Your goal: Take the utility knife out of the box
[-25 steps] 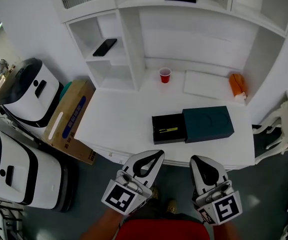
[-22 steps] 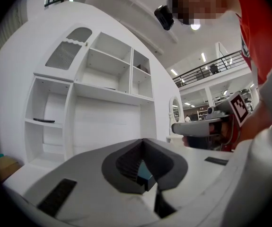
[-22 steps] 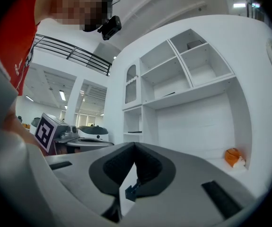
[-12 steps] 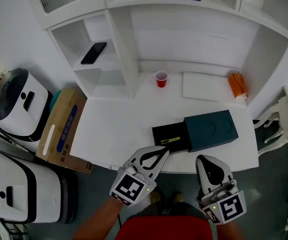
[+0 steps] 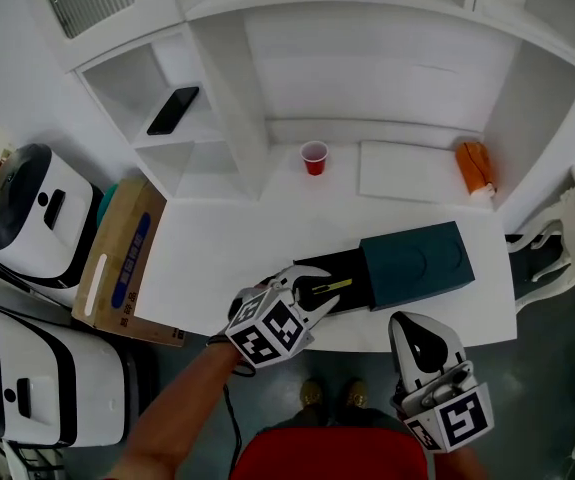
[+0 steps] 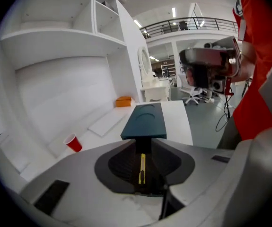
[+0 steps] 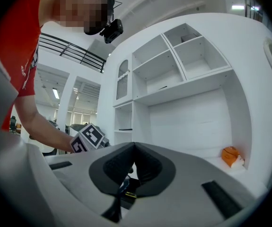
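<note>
Knife (image 5: 332, 286) lies in the black tray (image 5: 345, 265) pulled out at 9 o'clock from the teal sleeve (image 5: 415, 264) on the bench (image 5: 227, 248). Your left tongs (image 5: 312, 290) are opening at the tray's near end, framing it without touching. Your right tongs (image 5: 414, 330) hang at 6 o'clock off the bench edge, tips together on nothing.
</note>
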The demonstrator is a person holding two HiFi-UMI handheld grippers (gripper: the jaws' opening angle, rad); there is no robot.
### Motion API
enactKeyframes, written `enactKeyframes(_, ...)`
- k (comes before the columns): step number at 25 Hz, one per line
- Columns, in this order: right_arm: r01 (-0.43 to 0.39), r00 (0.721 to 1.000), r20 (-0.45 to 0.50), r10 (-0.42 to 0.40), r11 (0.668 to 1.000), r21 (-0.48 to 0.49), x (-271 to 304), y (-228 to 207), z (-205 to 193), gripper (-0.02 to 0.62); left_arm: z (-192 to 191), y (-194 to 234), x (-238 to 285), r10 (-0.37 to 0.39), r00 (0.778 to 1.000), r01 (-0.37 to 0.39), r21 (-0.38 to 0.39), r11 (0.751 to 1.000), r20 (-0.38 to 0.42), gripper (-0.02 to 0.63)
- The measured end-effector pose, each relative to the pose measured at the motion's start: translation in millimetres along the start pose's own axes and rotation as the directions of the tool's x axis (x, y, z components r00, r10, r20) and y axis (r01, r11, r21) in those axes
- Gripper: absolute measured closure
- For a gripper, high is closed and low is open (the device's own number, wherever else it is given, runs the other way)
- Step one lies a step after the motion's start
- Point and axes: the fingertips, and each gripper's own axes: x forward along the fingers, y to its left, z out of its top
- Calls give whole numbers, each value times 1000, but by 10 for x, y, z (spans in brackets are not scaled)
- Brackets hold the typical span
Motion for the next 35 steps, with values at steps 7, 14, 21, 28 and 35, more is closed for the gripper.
enactKeyframes(7,17,1000,8,-17,1000,17,-88,-168,-12,594,-426,-48,440,-149,947,185,105,977,-284,448)
enactKeyframes(14,38,999,-1,-38,999,32,-141,-298,-58,594,-749,-82,692,-214,864,279,79,957,-456,446)
enactKeyframes(21,38,999,21,-39,999,32,-166,-374,-45,594,-966,-104,792,-261,795,314,4,949,-548,445)
enactKeyframes(28,56,998,13,-57,996,63,-210,-512,-102,594,-1079,-135,861,-311,714,370,-40,928,-628,445)
enactKeyframes(35,65,998,2,-65,995,70,-258,-656,-190,594,-1082,-133,874,-382,667,410,-112,905,-640,472)
